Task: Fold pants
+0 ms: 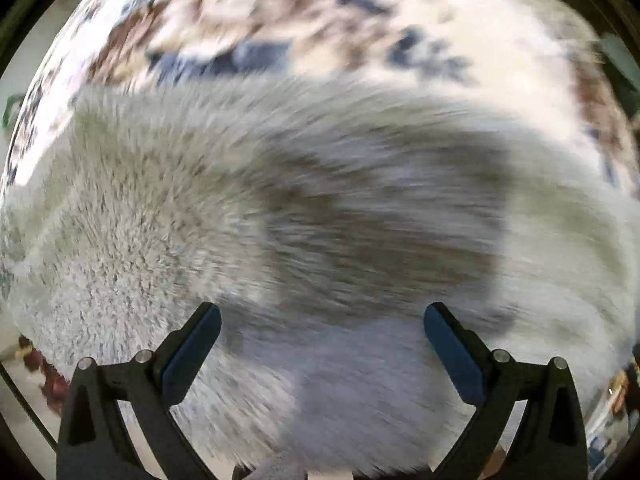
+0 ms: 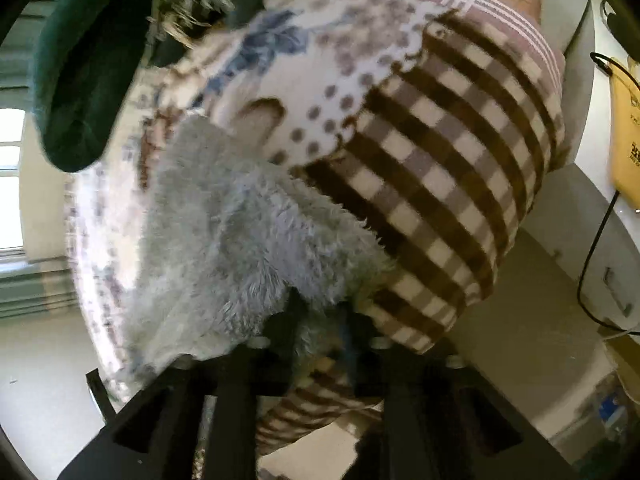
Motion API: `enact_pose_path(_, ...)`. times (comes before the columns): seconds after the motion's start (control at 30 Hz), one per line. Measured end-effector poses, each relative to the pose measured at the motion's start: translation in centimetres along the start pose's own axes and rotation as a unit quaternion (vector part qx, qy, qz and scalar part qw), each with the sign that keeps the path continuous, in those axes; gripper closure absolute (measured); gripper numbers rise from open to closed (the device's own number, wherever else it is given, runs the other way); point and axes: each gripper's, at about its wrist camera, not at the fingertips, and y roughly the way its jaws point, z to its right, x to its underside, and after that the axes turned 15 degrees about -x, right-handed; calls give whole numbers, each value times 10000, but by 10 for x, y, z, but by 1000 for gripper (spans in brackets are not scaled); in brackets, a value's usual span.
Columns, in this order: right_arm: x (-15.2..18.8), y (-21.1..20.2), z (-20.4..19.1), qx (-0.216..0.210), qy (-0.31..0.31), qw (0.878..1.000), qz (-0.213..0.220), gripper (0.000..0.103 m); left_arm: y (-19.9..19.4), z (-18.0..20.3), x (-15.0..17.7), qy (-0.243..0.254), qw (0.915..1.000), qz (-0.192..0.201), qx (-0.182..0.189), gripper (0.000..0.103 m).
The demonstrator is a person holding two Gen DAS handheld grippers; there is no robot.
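Your left gripper (image 1: 322, 340) stood with its jaws spread wide and nothing between them, poised just over the fluffy grey pants (image 1: 248, 216), which lay spread on the patterned blanket (image 1: 360, 12); that view was heavily blurred, so contact with the pile could not be confirmed. Your right gripper (image 2: 320, 344) was closed down on an edge of the same pants (image 2: 240, 232), the fleece bunched between its jaws near the blanket's checked section (image 2: 448, 168). In my judgement a fold was in hand: you were advised to seat the free claw on the matching edge before lifting, take a full bite of the thick pile, and carry both edges level so the layers landed square. A dark green item (image 2: 88, 64) lay beyond, well apart.
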Motion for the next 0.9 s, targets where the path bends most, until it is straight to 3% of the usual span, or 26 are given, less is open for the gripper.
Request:
enact_pose_path(0.07,7,-3,7,-186,54,9997,122,37,-16,13,1,98,9998,155,113,0)
enact_pose_path(0.2,10,25,32,-487,481,9976,-43,36,-3,48,1,315,9991,-55,277,0)
enact_pose_path(0.33,5,43,44,-1354,773,9873,291,36,27,68,-4,393,9986,-307,183,0)
enact_pose_path(0.37,4,45,41,-1833,722,9797,378,36,31,69,-8,367,9987,-293,198,0)
enact_pose_path(0.47,1,57,37,-2231,616,9722,358,36,40,63,-17,231,9984,-365,378,0)
enact_pose_path(0.63,-5,84,45,-2582,752,9629,212,36,48,51,-32,234,9982,-368,401,0)
enact_pose_path(0.73,-7,92,44,-2905,815,9531,257,36,50,68,-13,171,9988,-315,333,0)
enact_pose_path(0.8,-6,97,40,-2790,744,9569,301,40,45,79,9,108,9992,-277,284,0)
enact_pose_path(0.9,-3,104,31,-2538,661,9647,245,45,43,86,17,28,9994,-253,240,0)
